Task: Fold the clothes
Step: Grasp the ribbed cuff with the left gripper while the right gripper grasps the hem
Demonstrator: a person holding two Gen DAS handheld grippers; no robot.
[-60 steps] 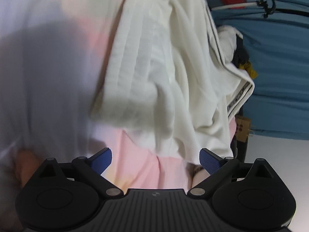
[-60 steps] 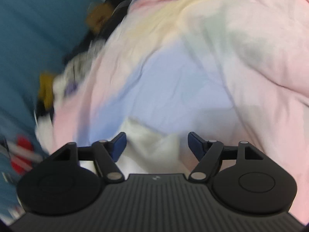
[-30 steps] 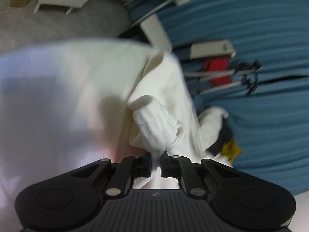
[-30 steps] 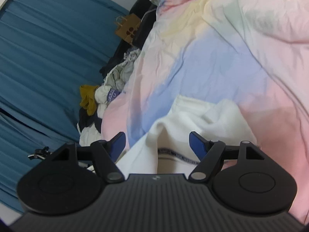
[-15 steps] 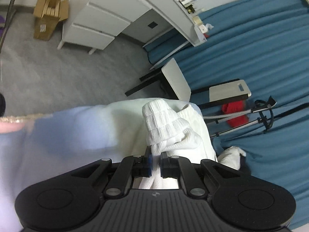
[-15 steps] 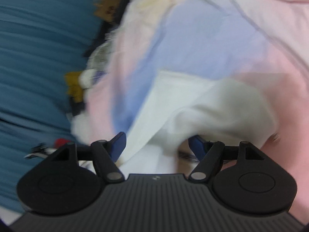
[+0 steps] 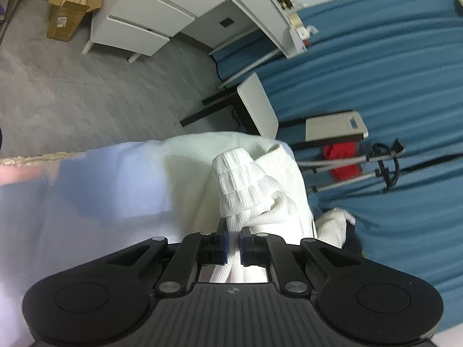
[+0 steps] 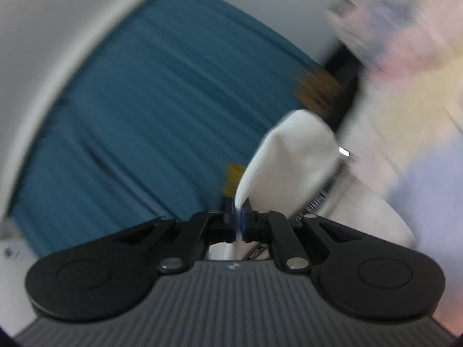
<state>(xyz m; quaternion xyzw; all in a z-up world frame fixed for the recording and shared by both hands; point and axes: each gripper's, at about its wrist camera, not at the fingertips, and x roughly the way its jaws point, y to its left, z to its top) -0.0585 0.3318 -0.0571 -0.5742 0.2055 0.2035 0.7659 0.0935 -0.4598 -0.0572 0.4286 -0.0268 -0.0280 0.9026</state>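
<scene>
Garment (image 7: 251,185), white and ribbed, is pinched at 2 places. Left hand-held gripper (image 7: 233,241) is clamped on a bunched knit fold, the rest spilling over the pastel bedding (image 7: 95,190) at the bed's edge. Right hand-held gripper (image 8: 238,222) has just snapped closed on a thin edge of the same white cloth, lifted before the blue curtain (image 8: 150,95); that view is blurred.
</scene>
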